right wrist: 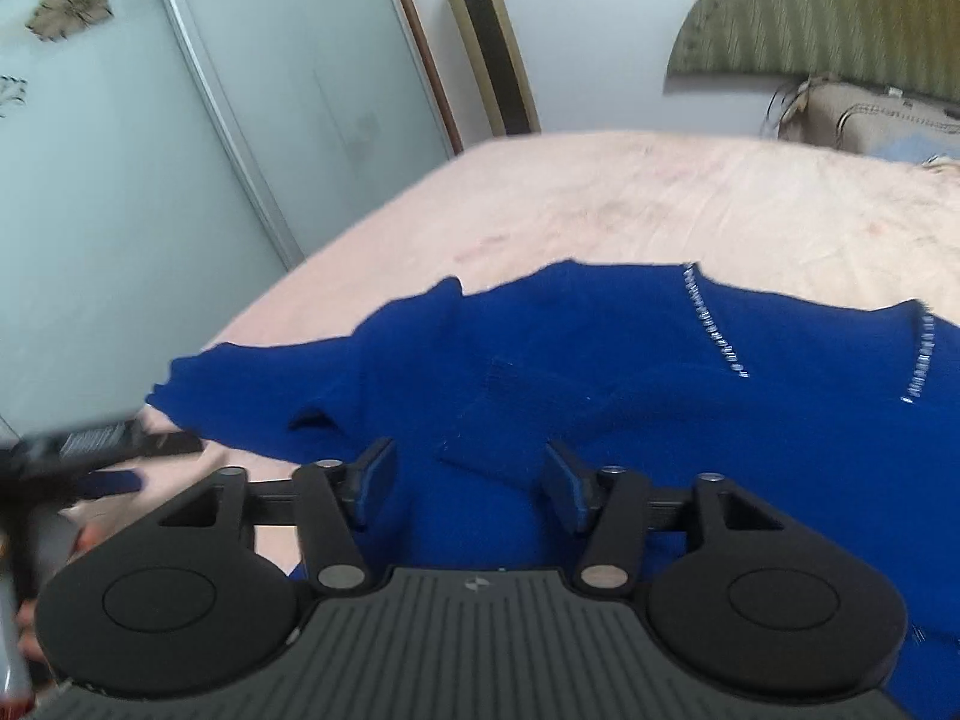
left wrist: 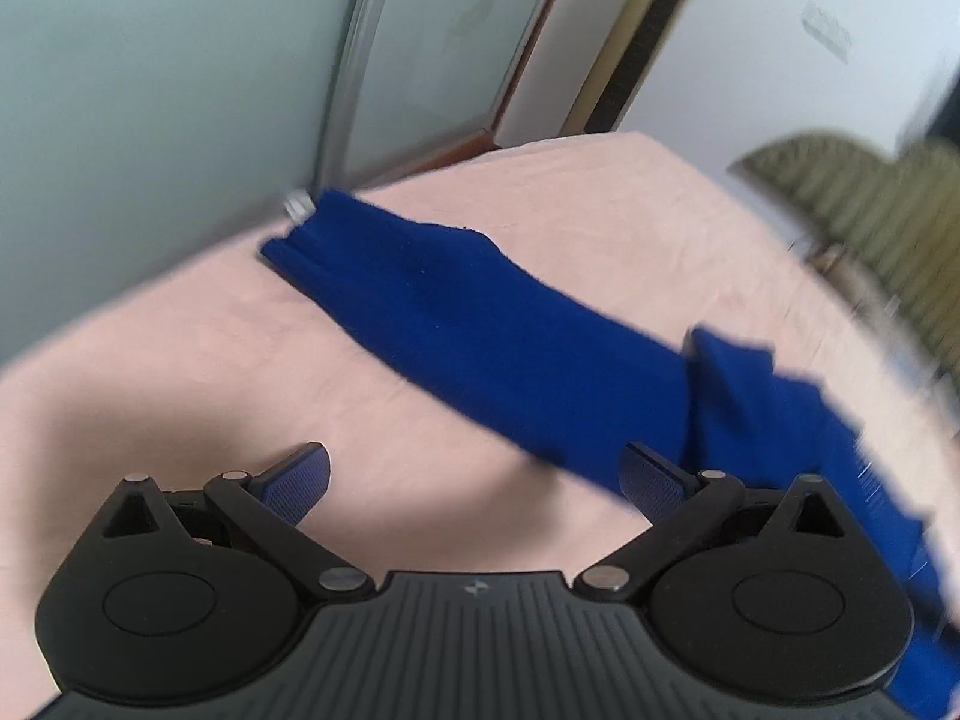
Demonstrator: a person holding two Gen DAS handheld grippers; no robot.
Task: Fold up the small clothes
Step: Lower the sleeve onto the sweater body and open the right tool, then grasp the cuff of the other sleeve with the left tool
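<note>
A wide bed covered in a pale pink wrinkled sheet carries a deep blue knitted sweater trimmed with rows of small silvery beads, which sprawls across the near half of the mattress, one long sleeve stretching away toward the bed's edge beside frosted sliding wardrobe doors. An olive striped headboard and a beige cushion stand at the far end. The right gripper, black with blue-padded fingers, hangs over the sweater's body pointing downward at a slant, its jaws parted about halfway and gripping nothing; blue knit lies under and between the pads without being pinched. The left gripper hovers above bare sheet, also angled down, its jaws spread wide and empty, with the sleeve running diagonally just ahead of it and the sweater's bulk passing behind its right finger; whether that pad touches the cloth cannot be told through the blur. In the right wrist view the left gripper appears as a dark blurred shape at the lower left edge, beside the sleeve's cuff, with part of a person's hand behind it.
</note>
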